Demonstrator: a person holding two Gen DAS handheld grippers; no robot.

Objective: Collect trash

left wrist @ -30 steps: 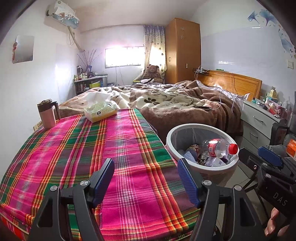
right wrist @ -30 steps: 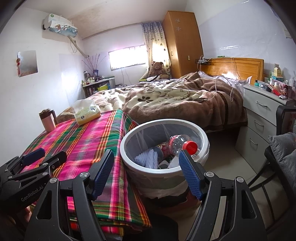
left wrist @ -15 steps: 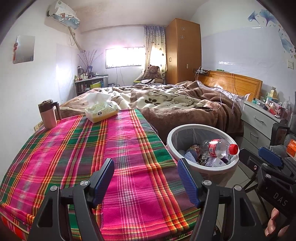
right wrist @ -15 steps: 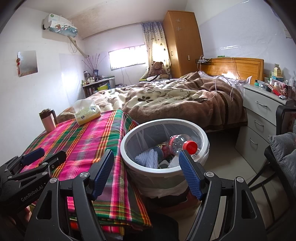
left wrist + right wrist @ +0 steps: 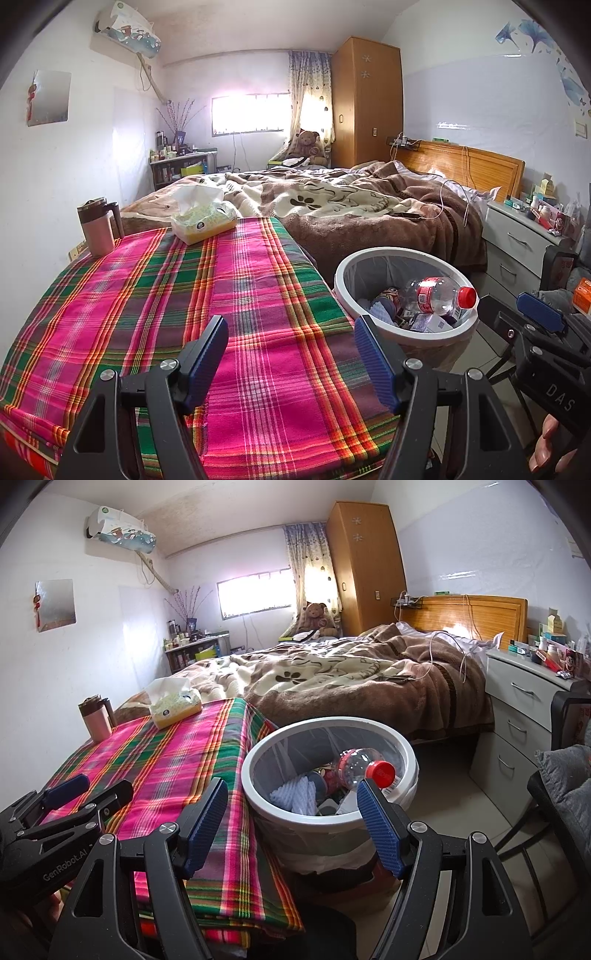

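Left wrist view: left gripper (image 5: 290,350) spread wide, empty, hovering over plaid cloth (image 5: 166,295). Cloth holds only mug (image 5: 96,229) and tissue box (image 5: 203,221); no loose trash visible on it. Bin (image 5: 406,291) beside table holds bottle (image 5: 437,295) and scraps.

Right wrist view: right gripper (image 5: 291,819) released, empty, near bin (image 5: 328,771). Bottle (image 5: 362,768) lies inside. Collecting looks basically done; nothing obvious left.
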